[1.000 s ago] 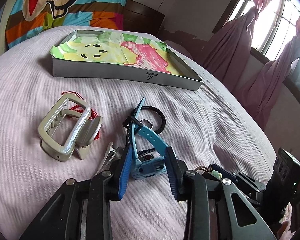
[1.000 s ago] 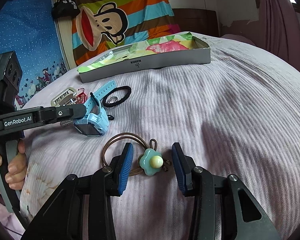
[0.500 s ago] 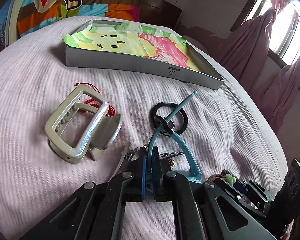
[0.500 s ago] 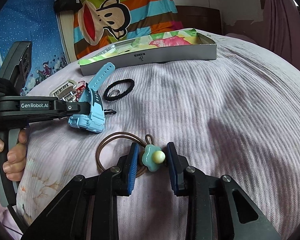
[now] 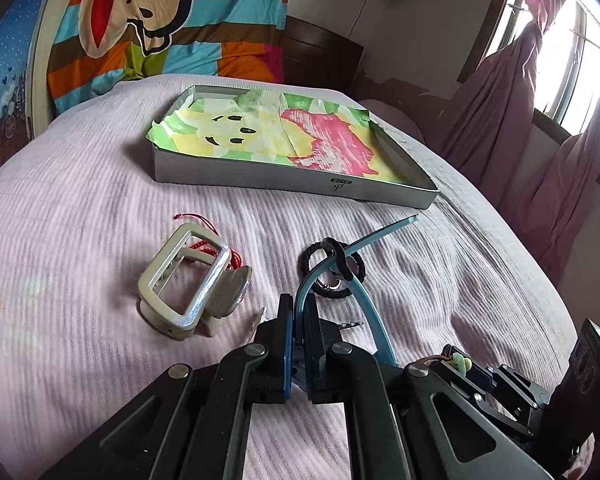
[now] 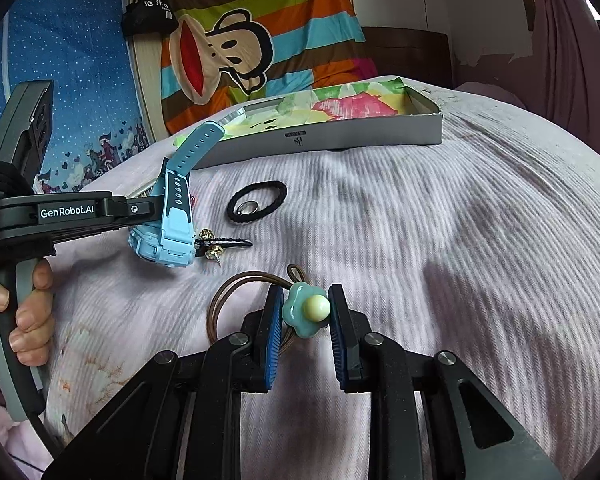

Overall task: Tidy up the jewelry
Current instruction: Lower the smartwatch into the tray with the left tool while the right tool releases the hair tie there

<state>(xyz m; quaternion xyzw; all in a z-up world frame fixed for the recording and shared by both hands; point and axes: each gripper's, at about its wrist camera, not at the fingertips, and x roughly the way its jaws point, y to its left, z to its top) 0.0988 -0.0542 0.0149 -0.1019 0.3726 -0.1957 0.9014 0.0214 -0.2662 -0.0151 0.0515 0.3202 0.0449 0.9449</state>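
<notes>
On the pink bed, our left gripper pinches the blue watch by its strap, lifted just above the cover. Our right gripper is closed against the flower hair tie. The paper-lined box sits toward the bed's far edge.

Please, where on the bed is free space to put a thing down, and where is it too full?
Free: the pink bedspread right of the black hair tie, below the grey box. The box's paper lining is also bare. Crowded: around the blue watch in the left tongs, with the claw clip and earrings.
</notes>
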